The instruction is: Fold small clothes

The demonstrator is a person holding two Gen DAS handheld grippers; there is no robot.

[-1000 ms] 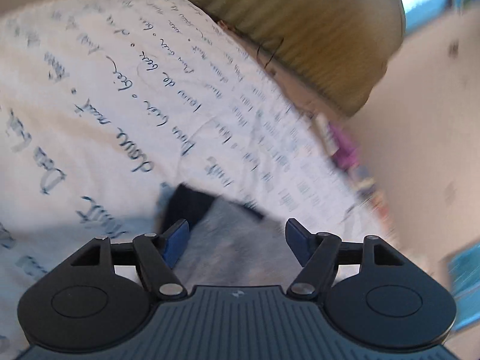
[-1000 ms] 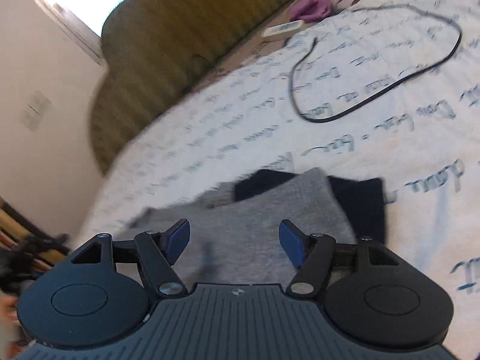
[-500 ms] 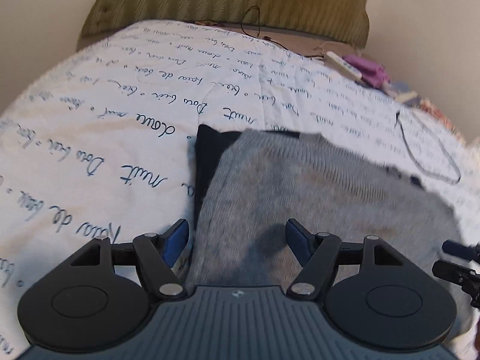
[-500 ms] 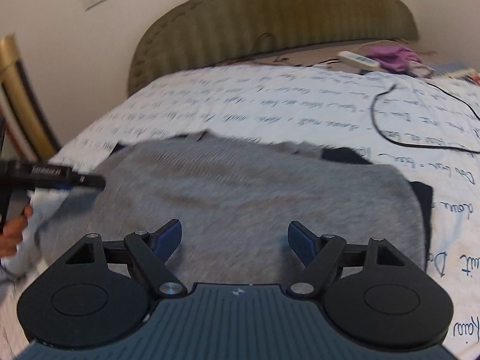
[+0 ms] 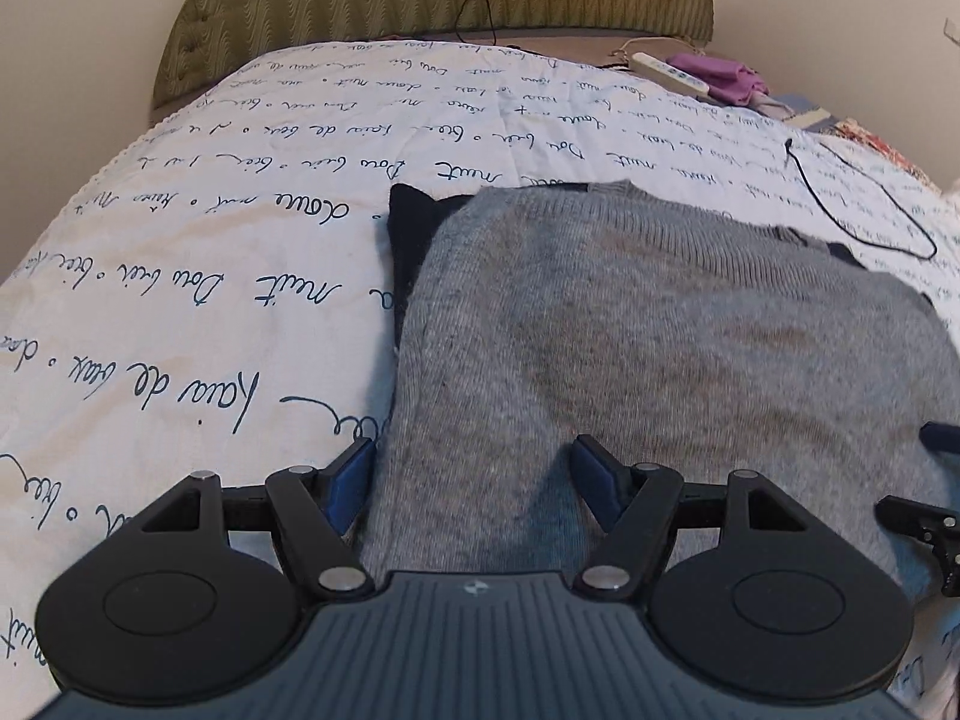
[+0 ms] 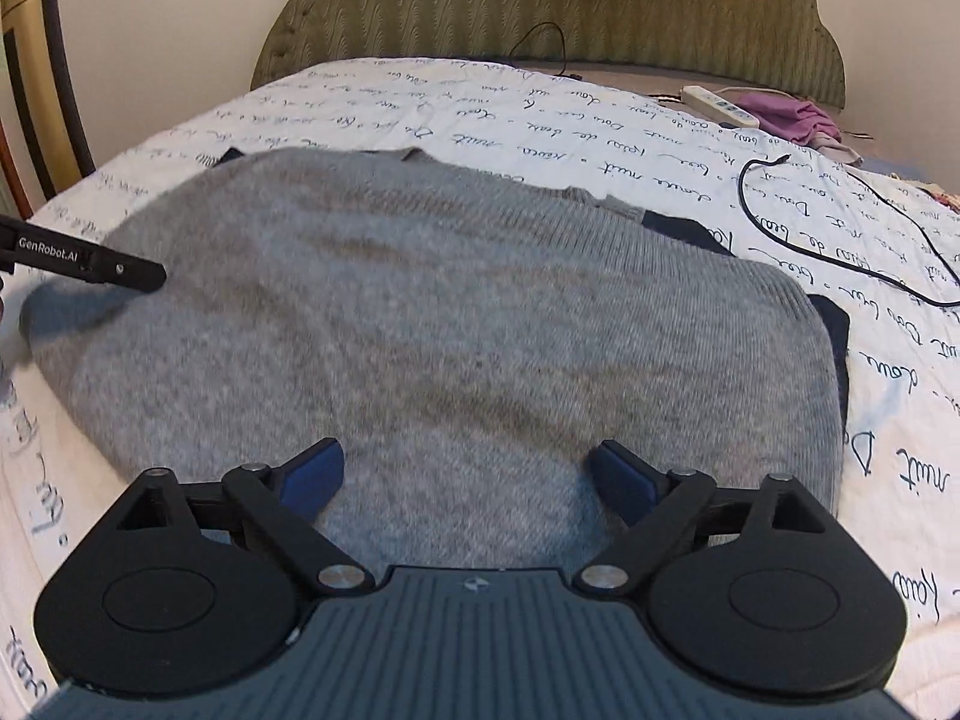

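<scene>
In the left wrist view, the left hand-held gripper (image 5: 471,480) hangs over the near left edge of a grey knit sweater (image 5: 660,348) that lies spread on the bed's script-printed quilt (image 5: 180,276). Its jaws stand partly spread with nothing pinched; the left pad sits about at the sweater's side edge and the right pad over the knit. A dark navy garment (image 5: 411,240) peeks out from under the sweater's far left corner. A black cable (image 5: 864,228) lies well apart on the quilt to the right.

In the right wrist view, the right hand-held gripper (image 6: 465,474) hovers above the sweater's near hem, jaws spread wide and just opened further, with only flat knit below them and nothing gripped. The other hand-held gripper's tip shows over the sweater at the far left.

The sweater looks soft, light and limp, so it would likely sag and stretch if lifted by one point. A sound hold would be the two near hem corners, one per hand-held gripper, pinching the grey layer alone and not the navy piece beneath.
</scene>
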